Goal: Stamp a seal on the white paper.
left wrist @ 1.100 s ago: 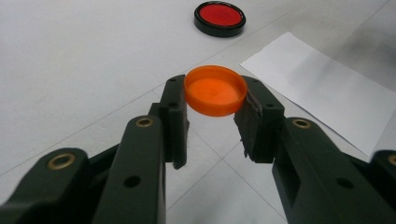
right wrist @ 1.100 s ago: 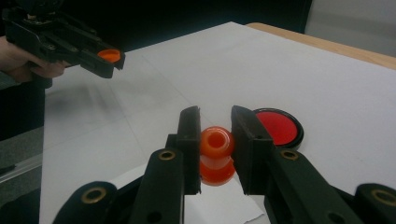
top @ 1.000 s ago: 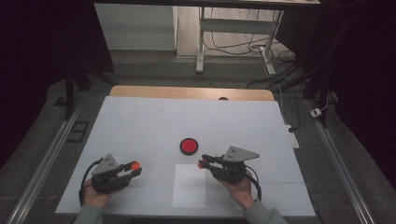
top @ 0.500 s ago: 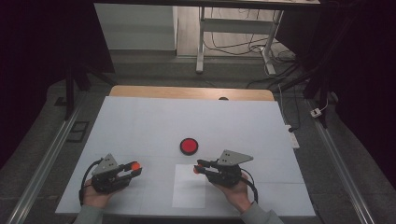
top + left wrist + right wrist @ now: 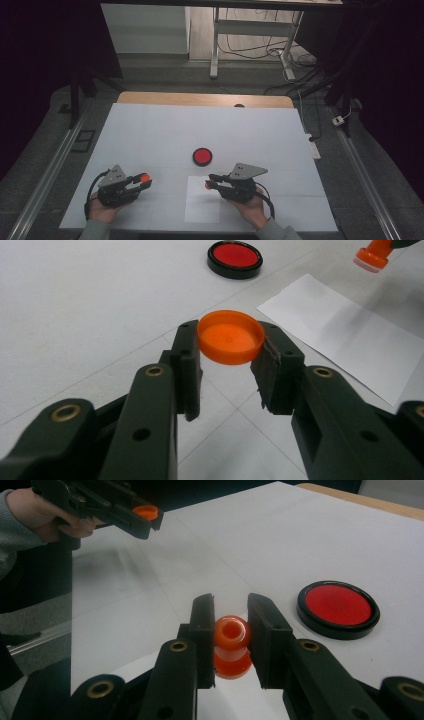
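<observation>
Left gripper [image 5: 142, 181] pinches an orange cap [image 5: 230, 336] by its rim, jaws pressed on both sides, low over the table [image 5: 150, 130] near the front left edge. Cap sits at the jaw tips, so the grip looks thin; keep pressure steady.

Center: white paper [image 5: 202, 199] lies flat near the front edge, red ink pad [image 5: 202, 156] just beyond it, lid off.

Right gripper [image 5: 211, 183] clamps an orange stamp [image 5: 232, 645] by its waist, jaws tight, hovering at the paper's far right corner, near the pad. The stamp's face is hard to read, probably angled sideways.

Likely step: ink or press the stamp. Tilt the face down flat first, then come straight down to avoid a smear.

Room: the far half of the table is open; the left hand [image 5: 102, 210] is close to the front edge.
</observation>
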`<state>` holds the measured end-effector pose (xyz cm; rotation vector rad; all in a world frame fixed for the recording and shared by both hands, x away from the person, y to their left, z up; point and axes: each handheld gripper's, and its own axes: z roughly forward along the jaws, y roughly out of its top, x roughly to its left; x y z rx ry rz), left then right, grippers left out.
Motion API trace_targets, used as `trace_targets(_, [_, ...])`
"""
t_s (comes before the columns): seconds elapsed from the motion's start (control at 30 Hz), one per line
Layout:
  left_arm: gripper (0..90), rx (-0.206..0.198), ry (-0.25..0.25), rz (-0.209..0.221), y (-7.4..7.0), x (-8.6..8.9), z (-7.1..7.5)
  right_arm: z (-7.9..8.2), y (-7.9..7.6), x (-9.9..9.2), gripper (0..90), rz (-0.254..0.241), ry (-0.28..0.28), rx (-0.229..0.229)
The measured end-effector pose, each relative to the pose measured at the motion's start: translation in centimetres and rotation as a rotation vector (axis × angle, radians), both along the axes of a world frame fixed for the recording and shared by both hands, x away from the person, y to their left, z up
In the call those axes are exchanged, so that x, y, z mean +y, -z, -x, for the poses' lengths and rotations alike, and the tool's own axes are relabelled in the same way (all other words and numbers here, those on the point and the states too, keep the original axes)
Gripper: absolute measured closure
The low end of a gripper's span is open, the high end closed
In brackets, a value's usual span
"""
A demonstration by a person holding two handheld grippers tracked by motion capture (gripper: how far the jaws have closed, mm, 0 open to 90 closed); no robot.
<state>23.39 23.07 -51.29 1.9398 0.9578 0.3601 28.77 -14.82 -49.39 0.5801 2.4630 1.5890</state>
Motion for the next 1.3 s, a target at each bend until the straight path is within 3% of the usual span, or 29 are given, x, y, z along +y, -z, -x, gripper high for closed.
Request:
trace_targets(0.73, [64.9,0.003,0.005,-0.002,0.1,-0.1,0.0,0.3,1.4,1.2,73.2,0.072,-0.040,0.027])
trace_targets(1.3, [64.9,0.004,0.007,-0.005,0.1,-0.2,0.0,0.4,2.2,2.5,73.2,0.139,-0.061,0.020])
